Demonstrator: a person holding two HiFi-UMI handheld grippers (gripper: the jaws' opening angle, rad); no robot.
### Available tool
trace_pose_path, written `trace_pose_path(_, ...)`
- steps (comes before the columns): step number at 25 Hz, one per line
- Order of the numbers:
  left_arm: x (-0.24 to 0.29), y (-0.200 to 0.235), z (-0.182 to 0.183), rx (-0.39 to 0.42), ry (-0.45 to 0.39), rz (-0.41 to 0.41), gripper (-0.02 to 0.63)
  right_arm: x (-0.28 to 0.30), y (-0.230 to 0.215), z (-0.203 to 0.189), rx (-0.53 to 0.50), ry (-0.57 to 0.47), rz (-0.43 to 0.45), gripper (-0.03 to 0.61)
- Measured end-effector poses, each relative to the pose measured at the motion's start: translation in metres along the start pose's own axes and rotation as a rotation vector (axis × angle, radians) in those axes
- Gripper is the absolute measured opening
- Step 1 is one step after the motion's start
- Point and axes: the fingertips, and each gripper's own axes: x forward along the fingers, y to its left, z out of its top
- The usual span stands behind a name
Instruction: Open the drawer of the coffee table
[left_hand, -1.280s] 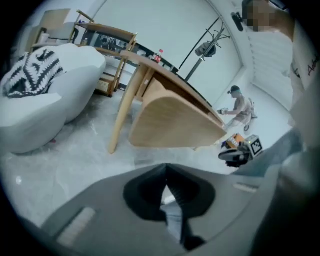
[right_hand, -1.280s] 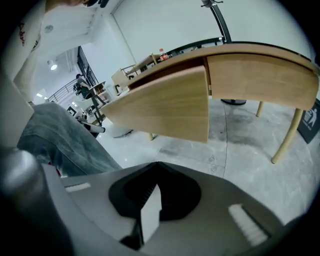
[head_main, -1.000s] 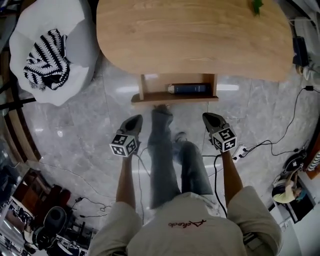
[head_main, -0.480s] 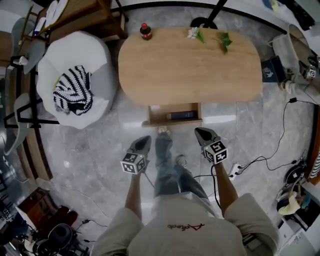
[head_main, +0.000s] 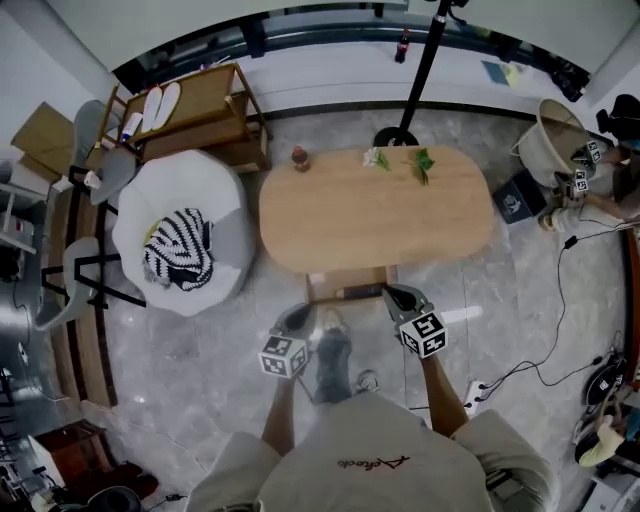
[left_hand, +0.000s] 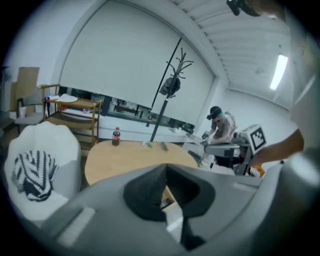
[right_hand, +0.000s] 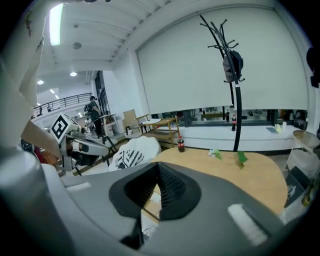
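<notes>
**Drawer stands open under the table's near edge, both claws shut and empty above it**

The coffee table (head_main: 375, 215) is the oval wooden one in the middle of the floor. Its drawer (head_main: 348, 287) sticks out from under the table's long near edge, on the person's side, with a dark, long object lying inside it.

The left gripper (head_main: 299, 317) is off the table's near edge, just to the left of the drawer's front and a little closer to the person. Its jaws are pressed together with nothing between them. The right gripper (head_main: 391, 293) is also off the near edge, and in the head view its tip overlaps the drawer's right front corner. Its jaws too are closed tight on nothing. Both gripper views look down across the tabletop, so the claws are held above the table's height and apart from the drawer.

On the table's far edge stand a small dark bottle (head_main: 299, 158) toward the left end and green sprigs (head_main: 421, 163) toward the right. A white beanbag (head_main: 215, 195) with a striped cloth (head_main: 178, 250) on it sits just beside the table's left end.
</notes>
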Motion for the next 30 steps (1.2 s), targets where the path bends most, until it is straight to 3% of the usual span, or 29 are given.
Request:
trace_pose_path(10,-0.078,-0.089,0.084,0.134,-0.179,0.011,0.000,-0.107,0.060,0.082,-0.108,-0.185,-0.024,0.005)
trace_pose_path(15,-0.112,-0.134,0.110,0.201,-0.270,0.013,0.000,-0.167,0.077,0.106,-0.173,-0.280,-0.051,0.005)
trace_pose_path(22,-0.142,-0.172,0.124,0.272,-0.330,0.021,0.000,-0.216,0.094,0.123,-0.237,-0.356,-0.077,0.005)
trace_pose_path(30,-0.155,-0.196,0.110,0.275,-0.338,0.022,0.000,-0.241,0.103,0.116,-0.237,-0.376,-0.082,0.005)
